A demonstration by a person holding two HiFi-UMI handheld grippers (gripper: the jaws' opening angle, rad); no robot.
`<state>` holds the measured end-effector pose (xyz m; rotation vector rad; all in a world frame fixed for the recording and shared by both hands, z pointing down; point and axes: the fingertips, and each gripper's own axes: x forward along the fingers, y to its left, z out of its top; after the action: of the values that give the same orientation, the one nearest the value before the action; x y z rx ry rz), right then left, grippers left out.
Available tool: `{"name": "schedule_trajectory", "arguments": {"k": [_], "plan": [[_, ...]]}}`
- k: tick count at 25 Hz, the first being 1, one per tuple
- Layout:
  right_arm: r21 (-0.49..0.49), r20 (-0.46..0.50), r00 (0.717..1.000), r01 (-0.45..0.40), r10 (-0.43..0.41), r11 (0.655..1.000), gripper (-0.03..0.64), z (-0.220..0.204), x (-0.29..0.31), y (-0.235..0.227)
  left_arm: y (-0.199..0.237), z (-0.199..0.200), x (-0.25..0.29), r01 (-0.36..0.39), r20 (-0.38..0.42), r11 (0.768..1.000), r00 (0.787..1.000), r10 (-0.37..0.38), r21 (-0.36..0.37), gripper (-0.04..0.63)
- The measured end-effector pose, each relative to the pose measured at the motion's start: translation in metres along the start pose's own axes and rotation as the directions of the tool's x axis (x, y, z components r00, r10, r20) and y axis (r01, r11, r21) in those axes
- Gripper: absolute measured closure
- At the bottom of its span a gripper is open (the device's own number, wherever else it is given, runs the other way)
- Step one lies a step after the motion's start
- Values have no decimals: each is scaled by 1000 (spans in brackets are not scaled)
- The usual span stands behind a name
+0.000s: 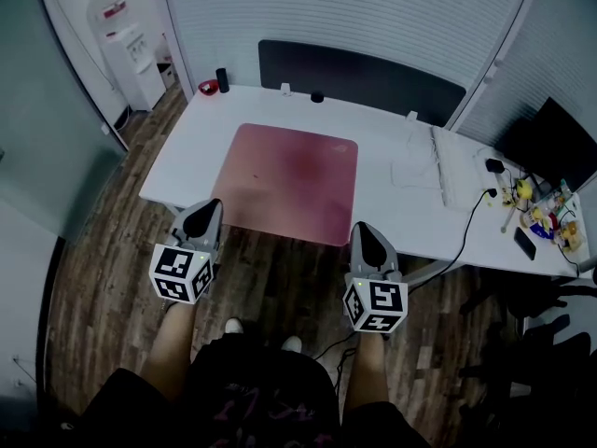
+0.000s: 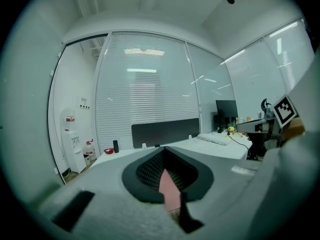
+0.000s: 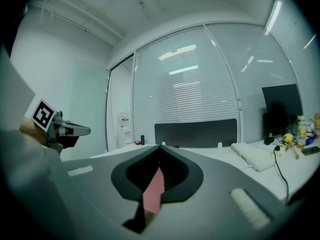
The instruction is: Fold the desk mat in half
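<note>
A pink desk mat [image 1: 289, 180] lies flat on the white desk [image 1: 392, 203], its near edge at the desk's front edge. My left gripper [image 1: 211, 203] is at the mat's near left corner and my right gripper [image 1: 360, 226] at its near right corner. Both point roughly level toward the desk. In the left gripper view the jaws are shut with a pink sliver of the mat [image 2: 170, 189] between them. The right gripper view shows the same, a strip of the mat [image 3: 152, 194] pinched in shut jaws. The corners themselves are hidden by the fingers.
A dark divider panel [image 1: 364, 73] runs along the desk's back edge. A white keyboard [image 1: 438, 161], a black cable [image 1: 471, 222], a monitor [image 1: 550, 143] and small clutter [image 1: 546, 217] fill the right end. A red bowl [image 1: 207, 87] and a water dispenser [image 1: 126, 49] are at the far left.
</note>
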<state>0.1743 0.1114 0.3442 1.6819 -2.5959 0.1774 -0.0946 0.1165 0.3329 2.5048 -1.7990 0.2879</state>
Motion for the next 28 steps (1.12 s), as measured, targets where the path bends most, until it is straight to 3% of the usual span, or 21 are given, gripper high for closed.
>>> {"name": "schedule_trajectory", "arguments": {"k": [15,22,28], "plan": [[-3,12,999,-40,40,999,614,5,52,8,50,2,16,-63,29,998,998,63,-17,597],[-8,-38,999,1,-2,1000,612,-2,113,18,102,-15,65,-7,14,999,1000,8,-49,596],[-4,-80,996,45,-45,999,612,-7,165,31,132,-26,112,81,-13,995,997,-81,-52,597]]}}
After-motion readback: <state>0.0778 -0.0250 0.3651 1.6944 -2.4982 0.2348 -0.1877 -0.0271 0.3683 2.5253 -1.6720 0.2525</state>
